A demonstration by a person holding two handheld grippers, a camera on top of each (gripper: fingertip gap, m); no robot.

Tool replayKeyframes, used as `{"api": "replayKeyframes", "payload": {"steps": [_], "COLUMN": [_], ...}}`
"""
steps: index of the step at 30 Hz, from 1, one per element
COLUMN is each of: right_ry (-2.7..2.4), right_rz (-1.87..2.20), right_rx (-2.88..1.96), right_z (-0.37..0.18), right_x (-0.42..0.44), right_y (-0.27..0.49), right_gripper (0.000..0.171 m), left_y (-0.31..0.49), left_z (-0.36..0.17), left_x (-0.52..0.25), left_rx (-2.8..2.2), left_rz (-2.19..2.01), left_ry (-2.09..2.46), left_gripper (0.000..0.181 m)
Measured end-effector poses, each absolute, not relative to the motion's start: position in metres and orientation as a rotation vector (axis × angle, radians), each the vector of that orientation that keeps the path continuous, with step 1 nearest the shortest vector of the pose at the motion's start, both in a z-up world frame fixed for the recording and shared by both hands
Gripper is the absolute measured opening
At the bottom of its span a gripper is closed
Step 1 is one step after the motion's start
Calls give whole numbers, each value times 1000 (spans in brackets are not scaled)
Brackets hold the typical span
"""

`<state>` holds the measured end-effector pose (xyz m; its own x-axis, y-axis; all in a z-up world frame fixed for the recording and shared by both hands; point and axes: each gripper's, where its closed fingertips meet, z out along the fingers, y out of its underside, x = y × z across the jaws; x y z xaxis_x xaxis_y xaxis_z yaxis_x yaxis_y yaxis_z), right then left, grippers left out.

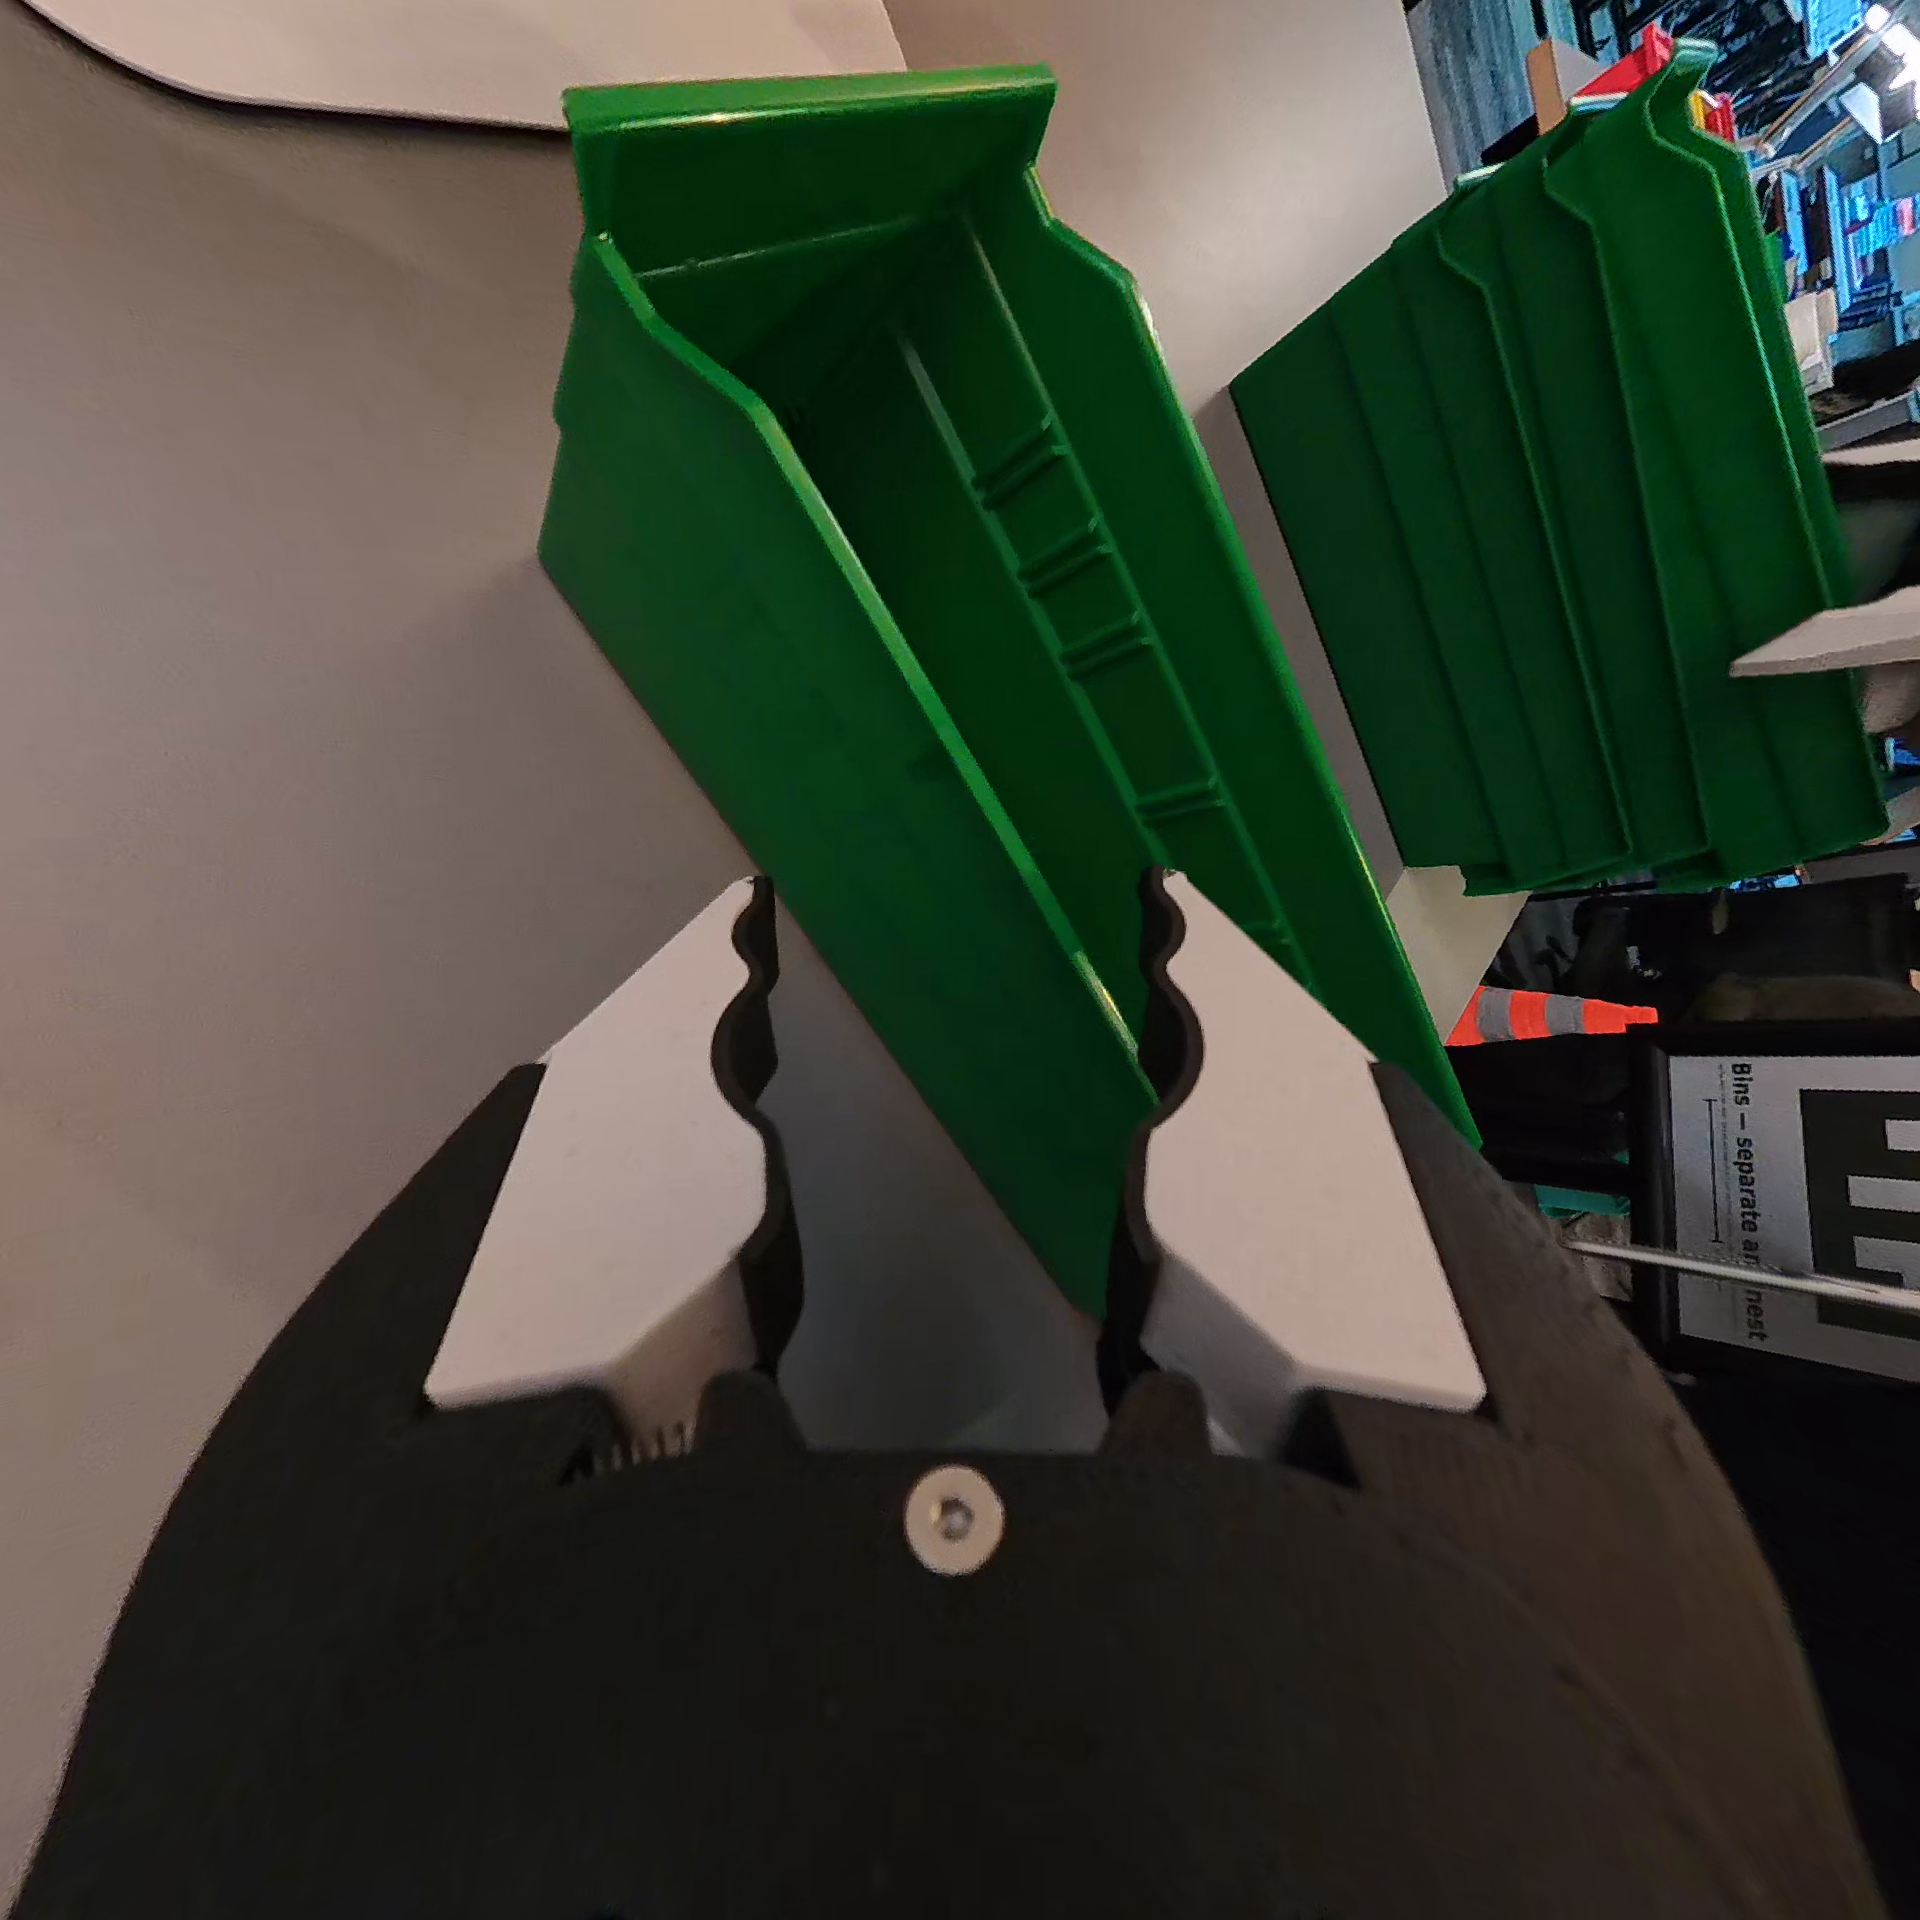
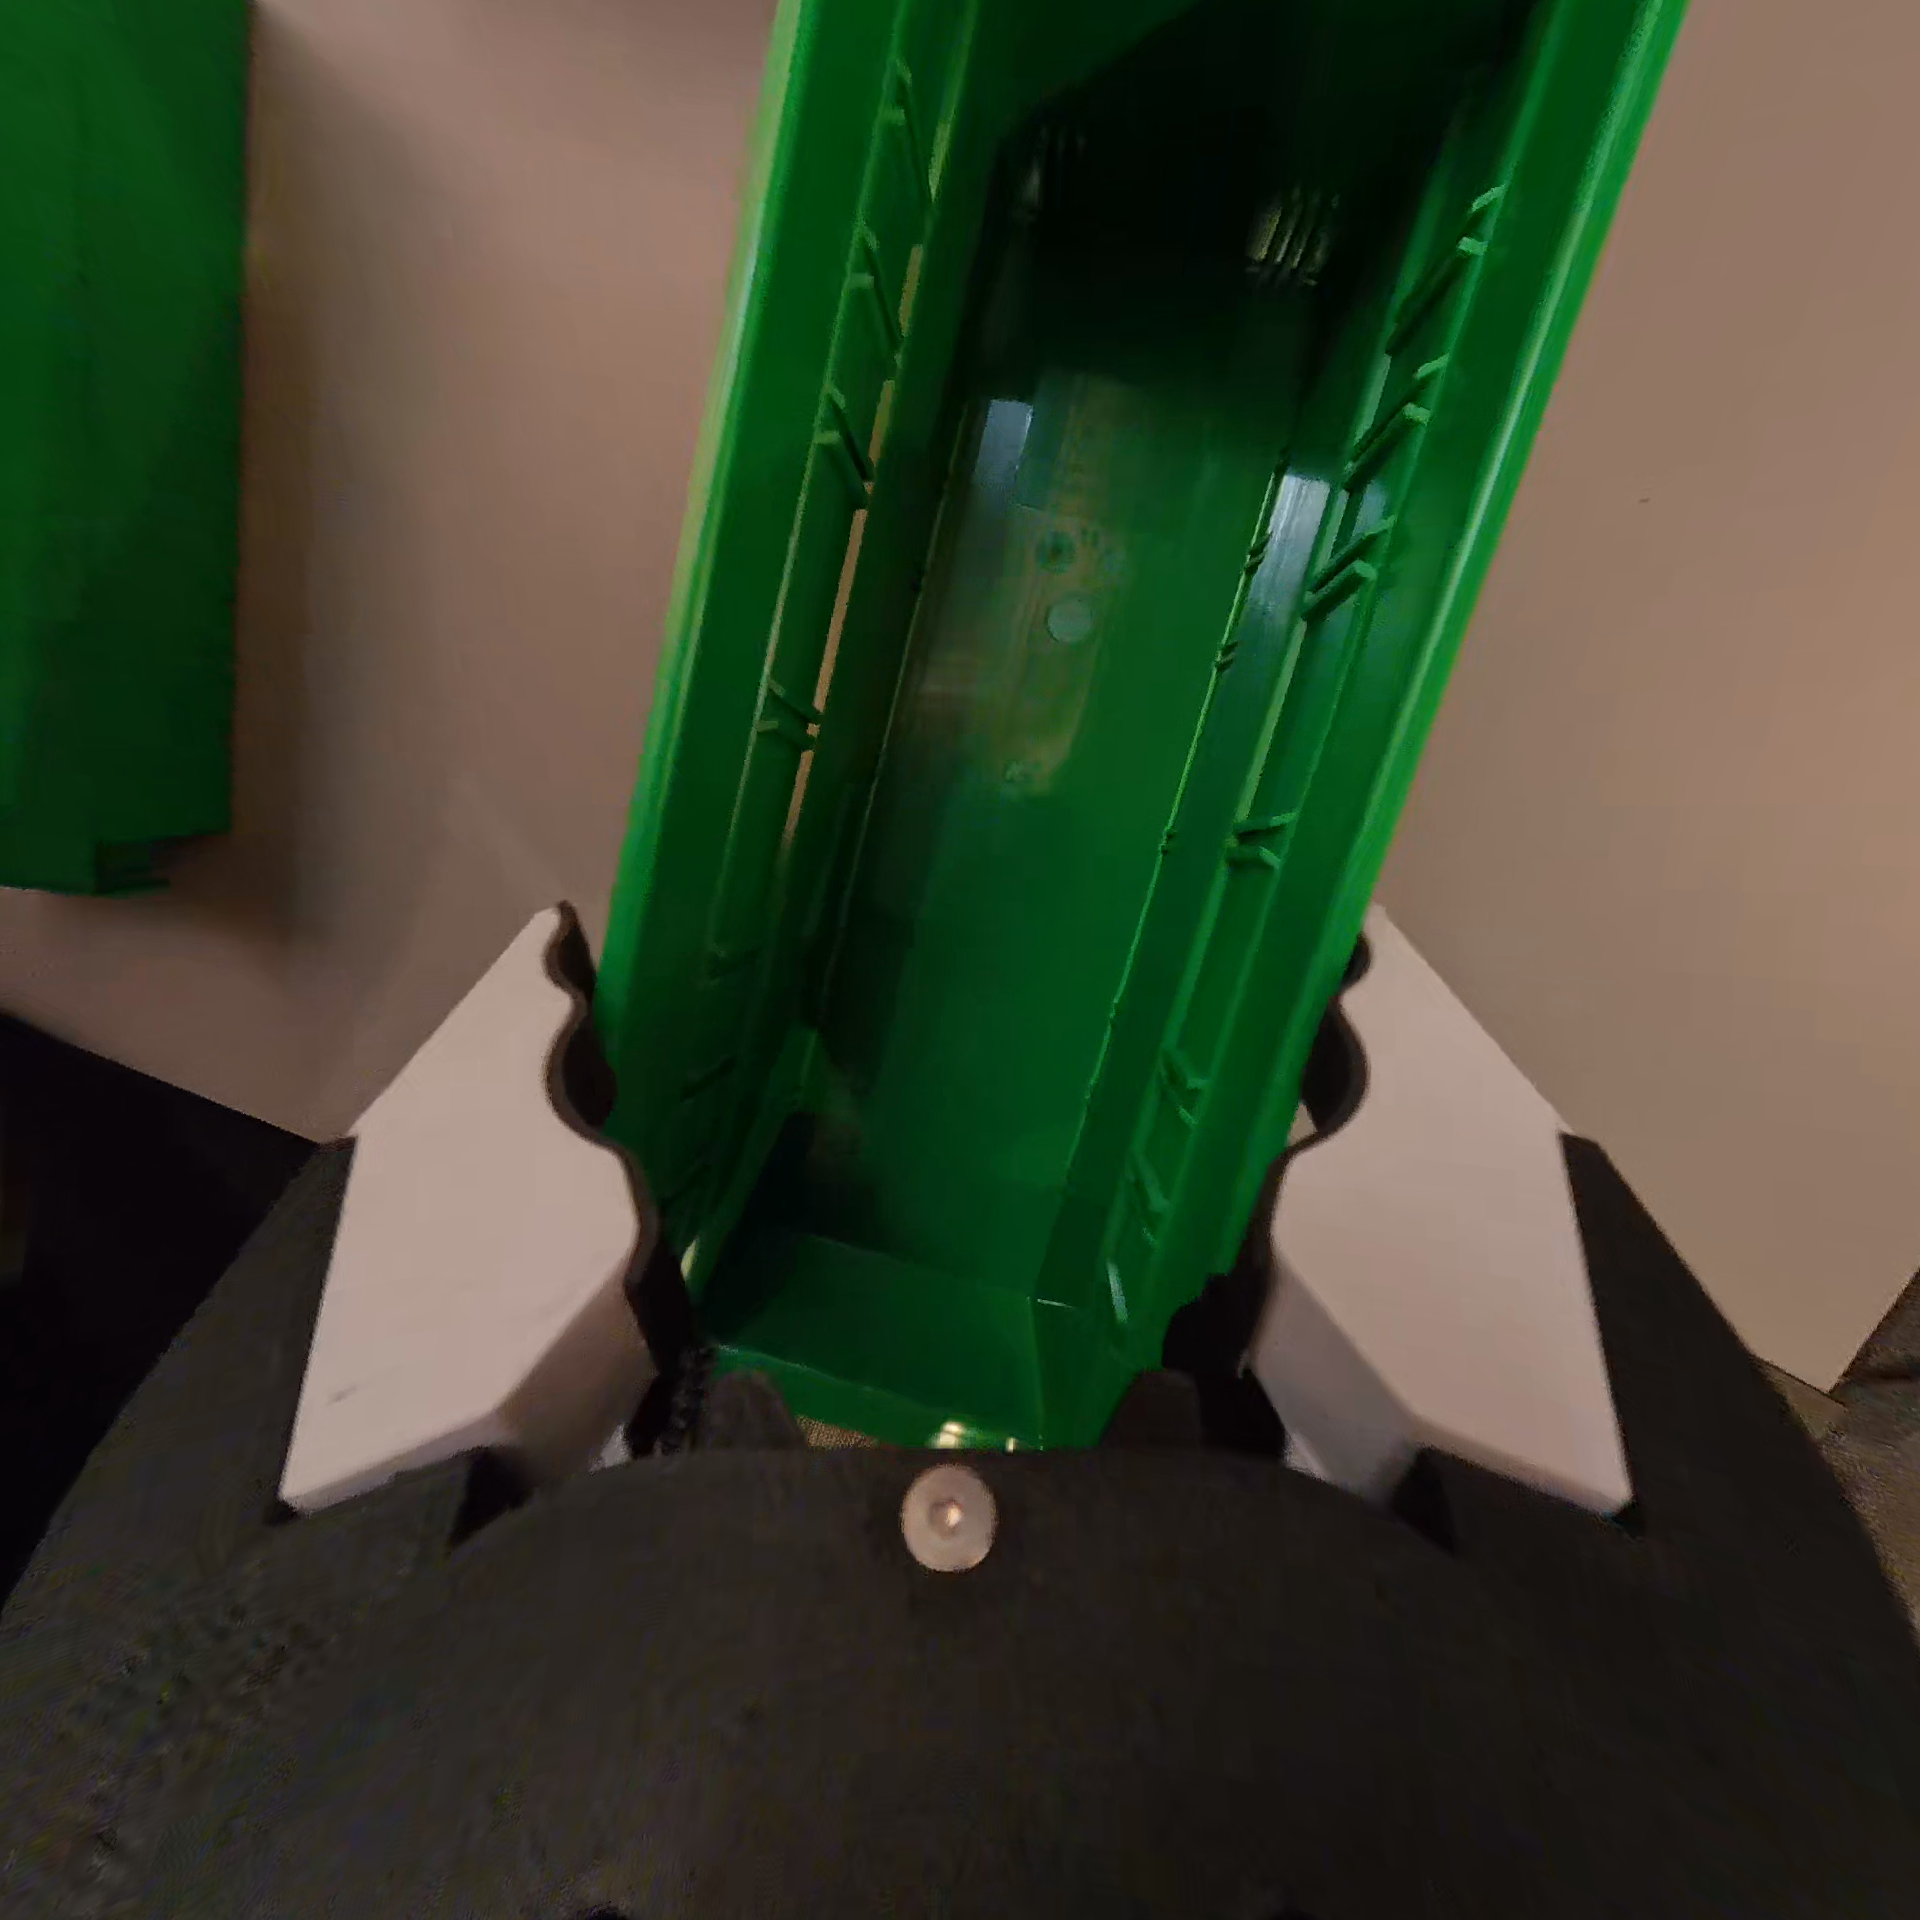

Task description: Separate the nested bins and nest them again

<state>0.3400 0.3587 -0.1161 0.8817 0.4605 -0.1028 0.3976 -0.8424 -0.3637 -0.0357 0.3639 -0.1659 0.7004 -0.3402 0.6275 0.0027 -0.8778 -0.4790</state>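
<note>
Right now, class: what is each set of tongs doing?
Left tongs: open, straddling one side wall of a green bin; no squeeze visible.
Right tongs: shut on the near end of a green bin.

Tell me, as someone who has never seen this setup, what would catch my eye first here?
Bright green plastic dominates. In the left wrist view a long green bin lies on the pale table, running away from the left gripper, whose jaws straddle its near side wall, with a nested stack of green bins to the right. In the right wrist view the right gripper spans the near end of another open green bin.
</note>
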Motion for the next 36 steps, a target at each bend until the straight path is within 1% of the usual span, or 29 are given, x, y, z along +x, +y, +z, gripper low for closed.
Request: {"api": "replayKeyframes", "payload": {"steps": [5,10,12,16,18,21,22,23,25,27,29,31,34,36], "right_ry": [-575,-542,-532,-496,-498,-482,-475,-476,-474,-460,-445,-446,-531,-634], "right_rz": [326,305,287,334,300,267,278,283,280,216,139,104,274,440], "right_rx": [-2692,-2562,-2548,-2576,-2547,-2530,-2532,-2538,-2553,-2552,-2523,-2479,-2418,-2415], "right_z": [-108,-81,-75,-95,-108,-122,-122,-121,-121,-111,-90,-66,-38,-38], "right_x": [336,334,336,336,335,337,336,336,338,345,349,340,281,225], "right_y": [363,373,373,370,373,374,374,374,374,375,377,378,369,356], "right_gripper": [112,109,110,115,121,136,136,133,136,149,156,155,139,135], "left_y": [364,361,360,362,363,362,361,360,359,359,358,354,346,342], "left_z": [-164,-165,-165,-163,-162,-162,-163,-163,-164,-163,-161,-156,-152,-151], "left_x": [-32,-35,-36,-33,-30,-27,-26,-25,-24,-24,-24,-17,-6,2], "left_rx": [-2452,-2456,-2460,-2455,-2452,-2454,-2456,-2458,-2460,-2460,-2456,-2450,-2444,-2431], "left_rz": [-1038,-1033,-1032,-1034,-1035,-1042,-1042,-1045,-1048,-1049,-1061,-1148,-1258,-1314], "left_ry": [275,269,265,277,285,294,299,302,308,311,299,261,149,74], "left_gripper": [69,69,69,69,69,69,69,69,69,69,69,59,63,64]}}
